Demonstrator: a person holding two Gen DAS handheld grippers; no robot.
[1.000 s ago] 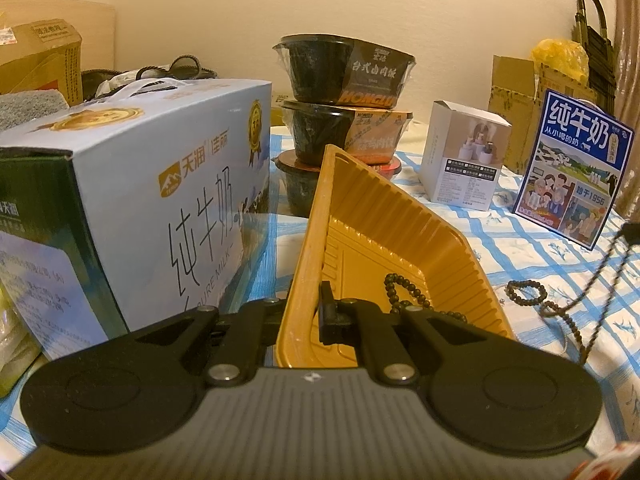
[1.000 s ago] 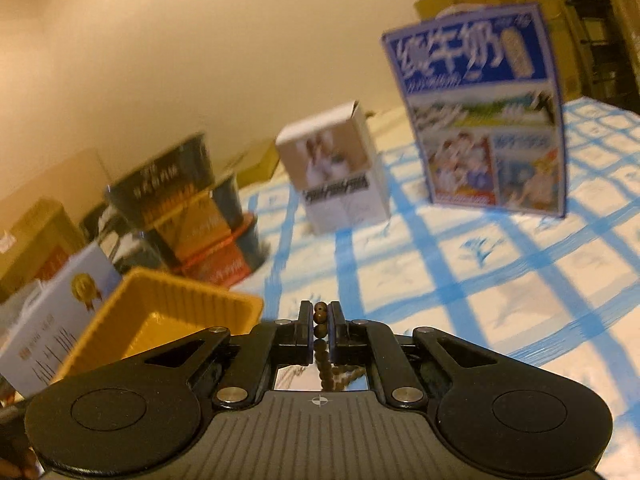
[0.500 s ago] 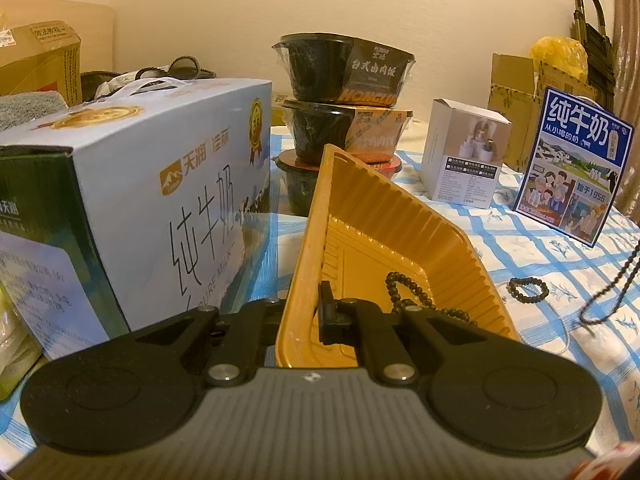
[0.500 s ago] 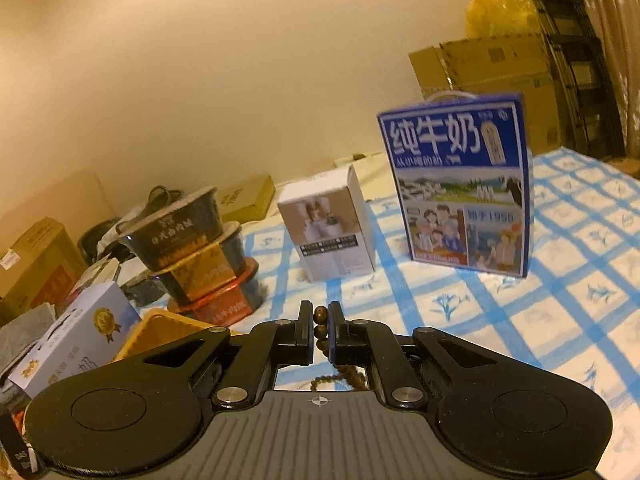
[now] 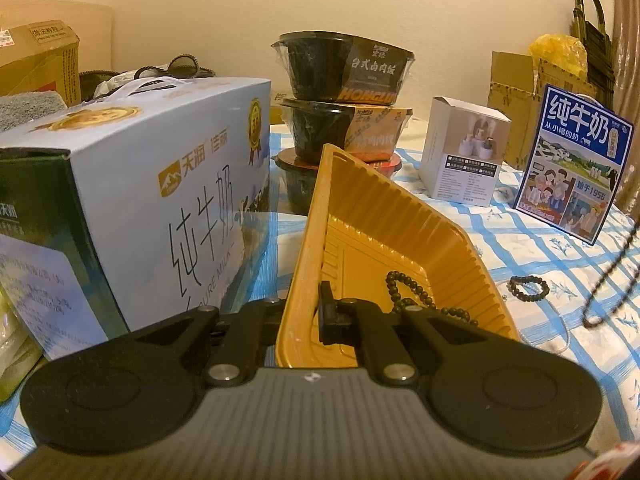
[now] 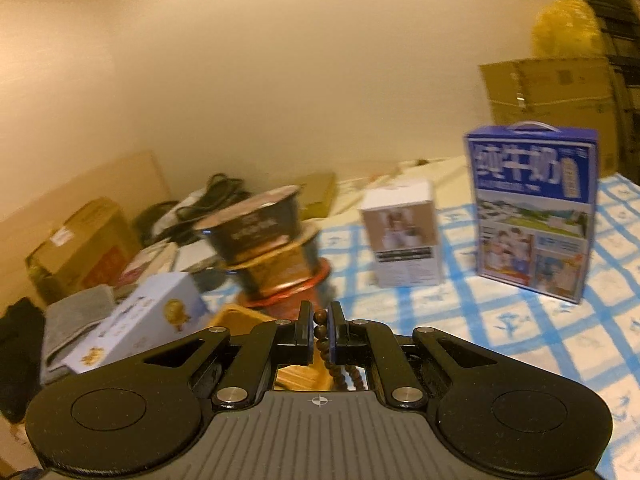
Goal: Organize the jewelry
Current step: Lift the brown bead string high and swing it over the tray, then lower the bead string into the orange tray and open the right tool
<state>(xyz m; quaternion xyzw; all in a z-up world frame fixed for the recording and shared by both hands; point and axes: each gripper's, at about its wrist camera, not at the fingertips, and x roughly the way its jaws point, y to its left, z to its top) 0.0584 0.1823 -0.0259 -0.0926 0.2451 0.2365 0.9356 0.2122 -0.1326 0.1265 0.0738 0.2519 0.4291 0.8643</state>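
My left gripper is shut on the near left wall of a yellow plastic tray, which it holds tilted. A dark bead string lies inside the tray. A small bead bracelet rests on the blue-checked cloth to the tray's right. My right gripper is shut on a brown bead necklace that hangs down between its pads. In the left wrist view that necklace dangles at the right edge. The tray's corner shows just beyond the right gripper's left finger.
A large milk carton box stands close left of the tray. Stacked black food bowls sit behind it, with a small white box and a blue milk box to the right. Cardboard boxes line the back.
The right gripper has risen with the necklace, so the boxes sit lower and farther in its view. In the left wrist view the hanging necklace moved toward the right edge and off the cloth. The left gripper stayed still.
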